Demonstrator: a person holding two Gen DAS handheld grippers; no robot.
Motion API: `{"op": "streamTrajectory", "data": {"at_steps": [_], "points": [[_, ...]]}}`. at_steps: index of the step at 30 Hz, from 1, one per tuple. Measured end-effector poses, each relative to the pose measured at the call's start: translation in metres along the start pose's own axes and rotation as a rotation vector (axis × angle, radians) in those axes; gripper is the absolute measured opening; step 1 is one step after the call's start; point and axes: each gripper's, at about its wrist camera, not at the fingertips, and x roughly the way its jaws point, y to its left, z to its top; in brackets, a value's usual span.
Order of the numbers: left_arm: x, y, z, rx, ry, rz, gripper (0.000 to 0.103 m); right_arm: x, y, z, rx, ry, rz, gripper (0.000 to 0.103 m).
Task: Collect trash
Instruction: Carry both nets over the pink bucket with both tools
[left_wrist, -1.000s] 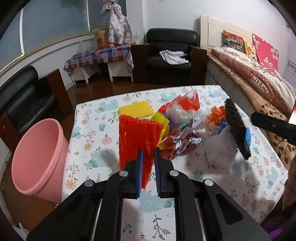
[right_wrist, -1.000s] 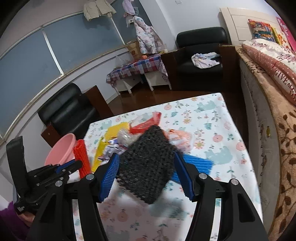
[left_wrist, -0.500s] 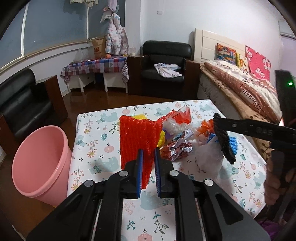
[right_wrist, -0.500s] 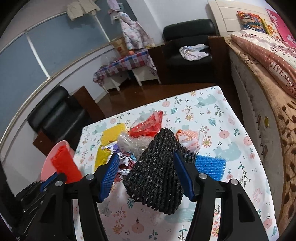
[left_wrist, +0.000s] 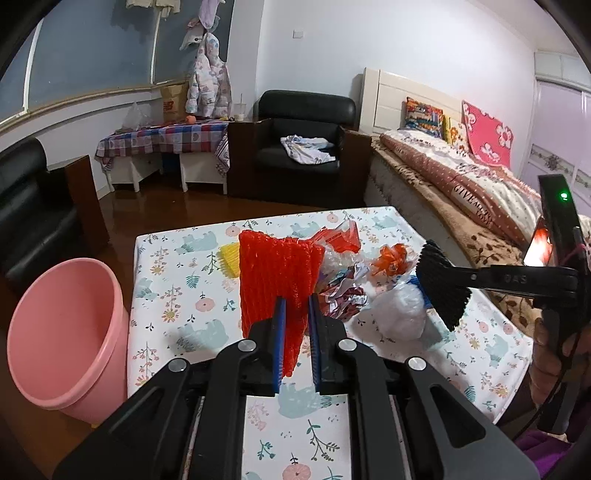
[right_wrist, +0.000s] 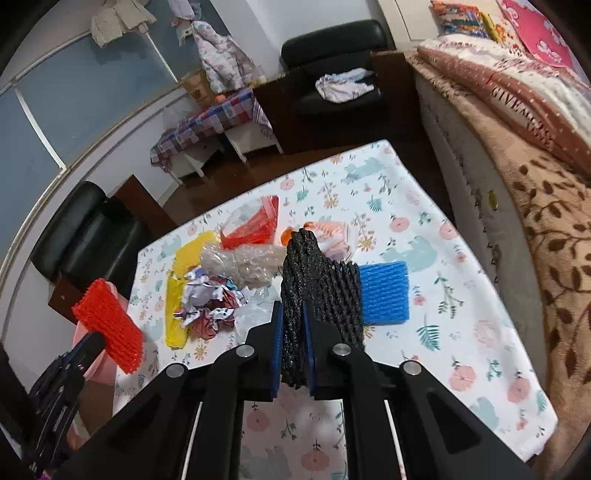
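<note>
The red foam net sleeve (left_wrist: 277, 273) is pinched between the blue pads of the left gripper (left_wrist: 295, 332) and stands nearly upright in the centre of the left wrist view, its long axis running from the jaws up toward the far edge of the table. The black foam net sleeve (right_wrist: 314, 291) is held the same way in the right gripper (right_wrist: 293, 343), whose jaws have just been closing and now press on it; its long axis points up and slightly left in the right wrist view.

Behind both sleeves, in the middle of the floral tablecloth (right_wrist: 461, 332), lie more pieces: a flat blue foam net (right_wrist: 384, 293) just to the right of the black sleeve, a yellow foam net (right_wrist: 181, 280) at the left, crumpled printed paper (right_wrist: 210, 306), a roll of bubble wrap (right_wrist: 243, 264), a red plastic bag (right_wrist: 255, 225) and an orange-white wrapper (right_wrist: 328, 236) farther back.

The round pink plastic bin (left_wrist: 62, 332) stands on the floor at the lower left of the left wrist view, beside the table's left edge, its mouth open. The near part of the table, under both grippers, is bare cloth. A bed (left_wrist: 461, 192) runs along the table's right side.
</note>
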Motion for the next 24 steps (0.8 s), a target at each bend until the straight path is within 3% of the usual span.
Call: {"op": "streamTrajectory", "data": {"at_steps": [8,13,24], "points": [[-0.016,0.015,0.003,-0.062,-0.048,-0.036,0.012,-0.041,0.028,0.007,-0.073,-0.082,0.034,0.01],[-0.038,0.035,0.004,-0.094,-0.098,0.015,0.012,-0.052,0.062,0.01,-0.12,-0.085,0.188,0.01],[-0.091,0.097,0.0,-0.169,-0.183,0.165,0.012,-0.026,0.169,0.005,-0.224,0.009,0.386,0.01]]}}
